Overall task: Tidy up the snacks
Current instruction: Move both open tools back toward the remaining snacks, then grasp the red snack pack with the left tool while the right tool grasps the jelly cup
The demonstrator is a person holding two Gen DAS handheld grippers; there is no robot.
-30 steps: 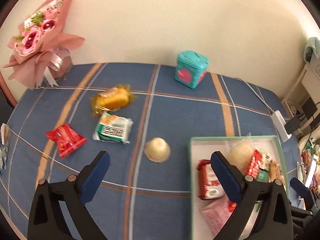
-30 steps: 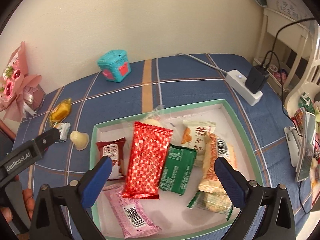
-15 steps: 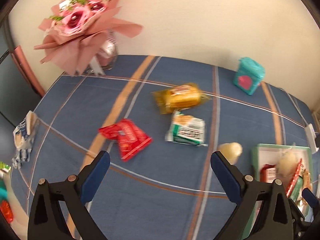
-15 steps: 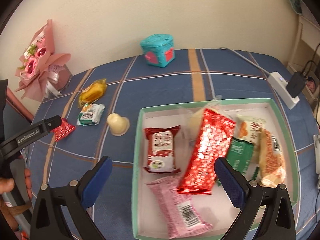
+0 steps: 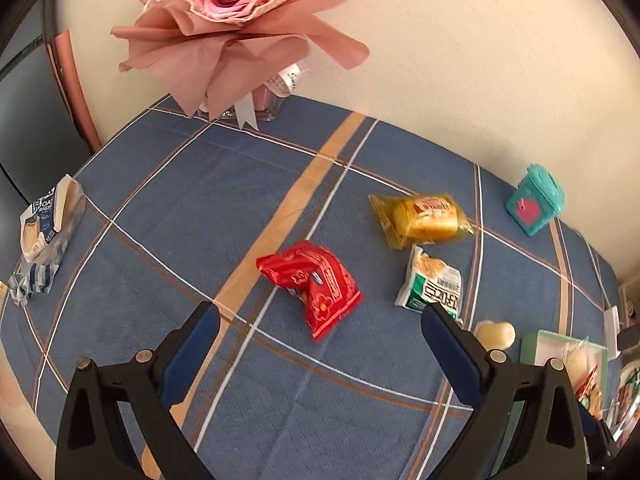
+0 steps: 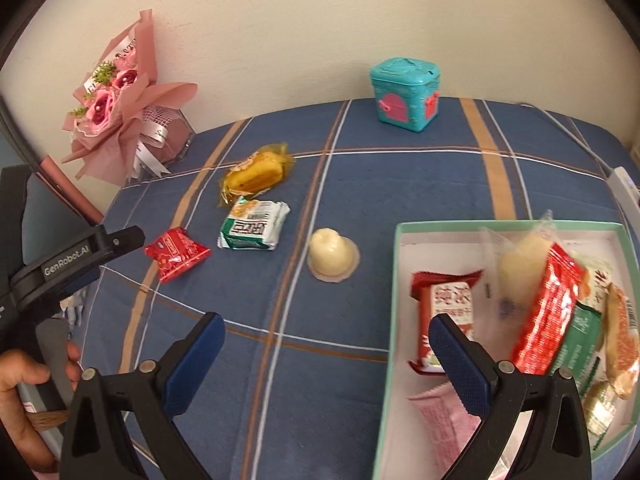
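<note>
Loose snacks lie on the blue plaid cloth: a red packet [image 5: 316, 286] [image 6: 176, 253], a green-white packet [image 5: 434, 286] [image 6: 255, 225], a yellow cake packet [image 5: 422, 220] [image 6: 256, 172] and a cream jelly cup [image 5: 494, 334] [image 6: 332, 254]. A green-rimmed box [image 6: 400, 280] [image 5: 532, 344] at the right holds several snack packets. My left gripper [image 5: 320, 336] is open and empty, just short of the red packet. My right gripper [image 6: 326, 340] is open and empty, over the cloth beside the box's left wall.
A pink bouquet [image 5: 240, 20] [image 6: 120, 108] stands at the back left. A teal toy box [image 5: 534, 206] [image 6: 406, 94] stands by the wall. A blue-white bag [image 5: 44, 240] lies at the left edge. A white power strip [image 6: 624, 184] is at far right.
Both grippers swung left. The left one moved from near the box to face the red packet; the right one shifted off the box towards the loose snacks.
</note>
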